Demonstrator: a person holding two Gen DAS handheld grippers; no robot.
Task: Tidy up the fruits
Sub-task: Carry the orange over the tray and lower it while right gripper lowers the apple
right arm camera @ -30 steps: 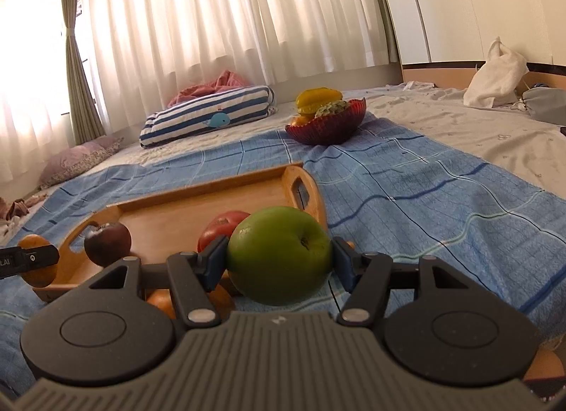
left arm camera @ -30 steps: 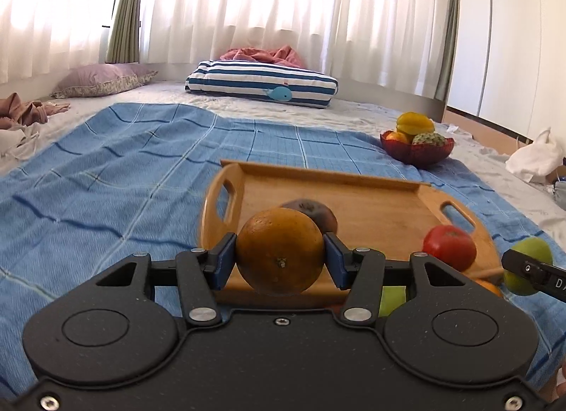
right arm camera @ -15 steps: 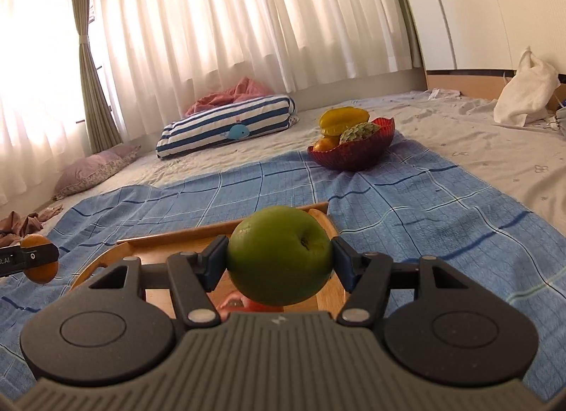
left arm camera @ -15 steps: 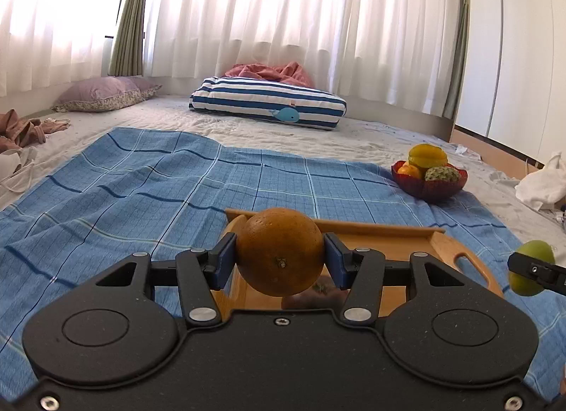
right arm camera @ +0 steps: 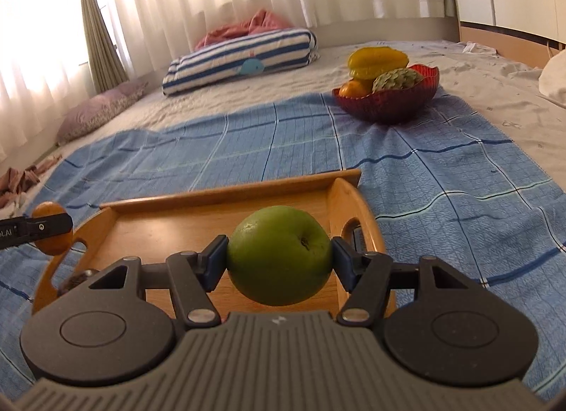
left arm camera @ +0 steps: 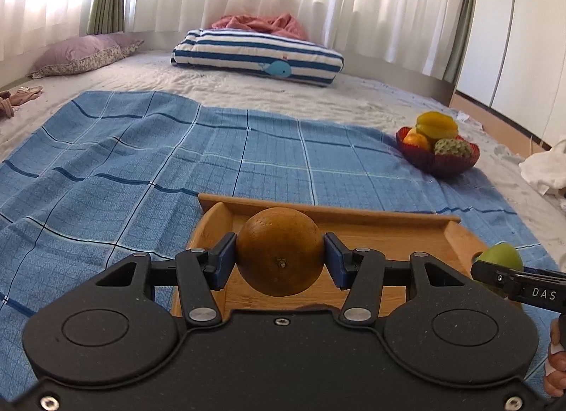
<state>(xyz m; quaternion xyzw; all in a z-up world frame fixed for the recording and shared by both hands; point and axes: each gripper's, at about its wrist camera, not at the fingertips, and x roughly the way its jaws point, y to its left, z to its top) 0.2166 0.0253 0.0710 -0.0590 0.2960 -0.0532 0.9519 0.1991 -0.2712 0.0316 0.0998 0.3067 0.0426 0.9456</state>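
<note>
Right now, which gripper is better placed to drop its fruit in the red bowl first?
Right. The right gripper, holding the green apple, sits on the tray side nearer the red bowl. The left gripper with the orange is farther across.

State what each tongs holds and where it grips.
Left tongs hold the orange, pinched at its two opposite sides around the middle. Right tongs hold the green apple the same way, stem dimple facing the camera.

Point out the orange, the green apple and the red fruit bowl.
orange (left arm camera: 279, 251), left wrist view, front face, between the left tool's pads.
green apple (right arm camera: 279, 255), right wrist view, front face, clamped in the right tool.
red fruit bowl (right arm camera: 389, 104), right wrist view, front wall below the rim.
</note>
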